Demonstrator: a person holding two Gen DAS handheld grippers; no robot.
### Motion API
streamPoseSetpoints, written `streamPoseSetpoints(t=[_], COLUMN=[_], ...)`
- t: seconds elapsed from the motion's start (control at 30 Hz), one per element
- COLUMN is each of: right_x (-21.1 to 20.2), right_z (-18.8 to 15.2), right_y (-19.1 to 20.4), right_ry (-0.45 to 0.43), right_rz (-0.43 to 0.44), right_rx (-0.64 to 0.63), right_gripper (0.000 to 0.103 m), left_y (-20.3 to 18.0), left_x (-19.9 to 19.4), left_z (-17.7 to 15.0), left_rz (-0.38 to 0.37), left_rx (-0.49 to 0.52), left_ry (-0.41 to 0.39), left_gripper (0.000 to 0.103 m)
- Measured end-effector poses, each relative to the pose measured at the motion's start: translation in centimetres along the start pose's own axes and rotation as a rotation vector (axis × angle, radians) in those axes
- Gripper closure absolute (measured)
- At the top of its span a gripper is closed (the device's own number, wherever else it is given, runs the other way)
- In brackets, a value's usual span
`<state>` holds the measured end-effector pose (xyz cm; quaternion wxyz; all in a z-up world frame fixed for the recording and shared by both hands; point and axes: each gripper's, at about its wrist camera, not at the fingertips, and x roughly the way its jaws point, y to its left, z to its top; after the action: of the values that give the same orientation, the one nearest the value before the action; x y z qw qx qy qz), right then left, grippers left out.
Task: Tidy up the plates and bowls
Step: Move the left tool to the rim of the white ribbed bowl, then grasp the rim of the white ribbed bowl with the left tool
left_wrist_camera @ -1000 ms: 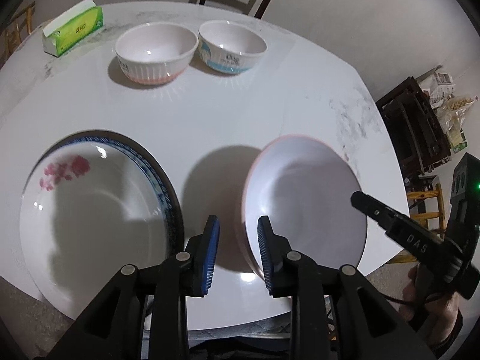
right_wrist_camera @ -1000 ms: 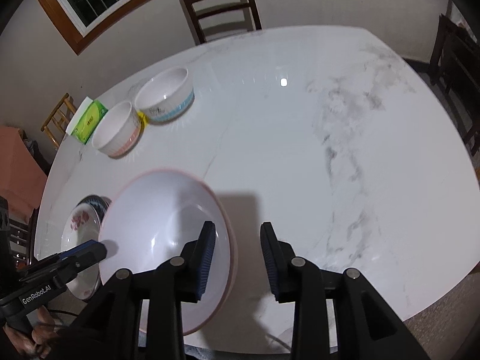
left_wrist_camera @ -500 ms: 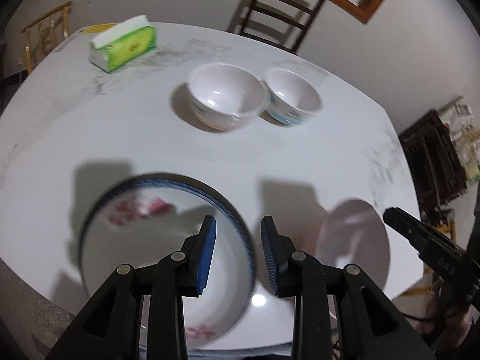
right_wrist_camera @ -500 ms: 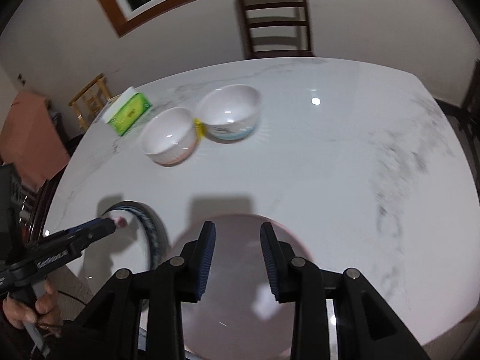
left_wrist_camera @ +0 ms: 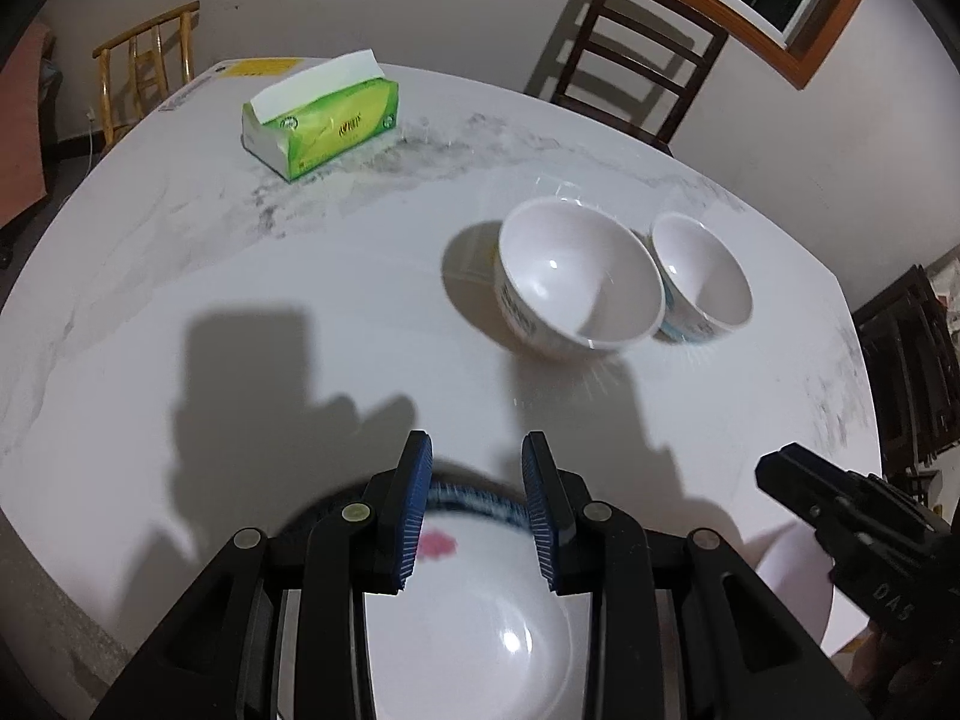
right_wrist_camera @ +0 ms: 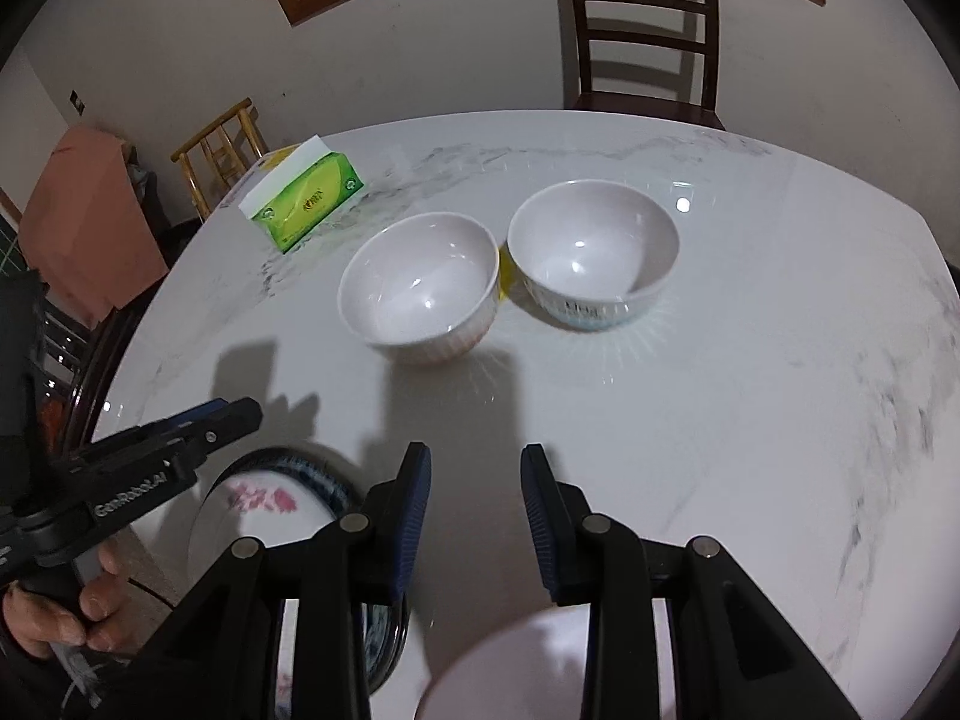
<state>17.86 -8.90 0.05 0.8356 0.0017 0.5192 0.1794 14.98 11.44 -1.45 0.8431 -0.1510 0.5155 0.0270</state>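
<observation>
Two white bowls stand side by side on the round marble table (left_wrist_camera: 180, 300): a pink-ribbed one (left_wrist_camera: 579, 285) (right_wrist_camera: 420, 285) and a blue-marked one (left_wrist_camera: 702, 279) (right_wrist_camera: 594, 252). A white plate with pink flowers (left_wrist_camera: 468, 612) (right_wrist_camera: 258, 510) lies on a blue-rimmed plate at the near edge. A plain pink-rimmed plate (left_wrist_camera: 795, 588) (right_wrist_camera: 510, 672) lies to its right. My left gripper (left_wrist_camera: 477, 504) is open and empty above the flowered plate. My right gripper (right_wrist_camera: 474, 516) is open and empty above the plain plate.
A green tissue box (left_wrist_camera: 321, 117) (right_wrist_camera: 303, 198) stands at the table's far left. A dark wooden chair (right_wrist_camera: 642, 30) is behind the table and a bamboo chair (left_wrist_camera: 147, 75) is at the left. A dark shelf (left_wrist_camera: 906, 372) stands to the right.
Both grippers have tilted up and pulled back from the plates, so the plates slid to the bottom of each view and the bowls came toward the centre. Both stayed open and empty.
</observation>
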Motion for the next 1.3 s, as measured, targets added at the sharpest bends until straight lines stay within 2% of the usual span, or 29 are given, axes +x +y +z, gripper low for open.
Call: streamPoseSetpoints(t=[0.33, 0.5, 0.63, 1.3], right_x=[3.8, 5.5, 6.1, 10.5], right_z=[3.8, 4.9, 5.7, 8.1], right_y=[-0.3, -0.4, -0.4, -1.3], right_ry=[0.041, 0.073, 0.067, 0.108], right_rz=[0.032, 0.062, 0.062, 0.029], right_rx=[-0.019, -0.01, 0.007, 0.059], right_gripper=[0.071, 0.071, 0.071, 0.071], left_y=[0.3, -0.1, -0.2, -0.4], left_x=[2.6, 3.6, 4.6, 9.1], left_z=[3.6, 5.0, 6.0, 7.9], left_rz=[-0.008, -0.017, -0.027, -0.013], left_rx=[-0.042, -0.051, -0.059, -0.068], left_ry=[-0.001, 0.002, -0.001, 0.054], left_gripper=[0.076, 0.075, 0.076, 0.077])
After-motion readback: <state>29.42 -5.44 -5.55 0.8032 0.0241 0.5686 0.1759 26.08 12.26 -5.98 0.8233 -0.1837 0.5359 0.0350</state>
